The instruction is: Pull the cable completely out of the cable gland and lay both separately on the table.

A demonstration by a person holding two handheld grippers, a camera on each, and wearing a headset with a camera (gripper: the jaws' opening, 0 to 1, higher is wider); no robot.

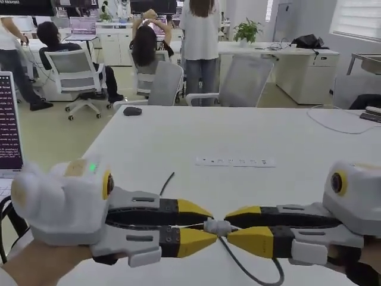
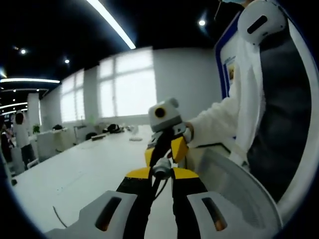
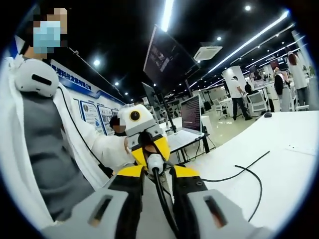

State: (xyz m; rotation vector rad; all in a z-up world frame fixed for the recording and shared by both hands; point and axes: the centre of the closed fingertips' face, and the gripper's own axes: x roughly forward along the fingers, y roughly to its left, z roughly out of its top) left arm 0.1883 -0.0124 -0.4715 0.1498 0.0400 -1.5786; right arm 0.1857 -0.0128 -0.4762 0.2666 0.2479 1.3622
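Closest to the camera, the left tool (image 1: 205,224) is pinching one end of the grey cable gland (image 1: 219,227) between its yellow jaw tips. From the opposite side, the right tool (image 1: 231,225) is pressing together on the other end. Both are meeting tip to tip over the white bench (image 1: 238,131). The black cable (image 1: 253,274) is not yet pulled out; it is hanging down from the gland beside the right tool and looping.

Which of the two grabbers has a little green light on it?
The left gripper, at the left in the head view: a green light glows on its white body. The right gripper shows none.
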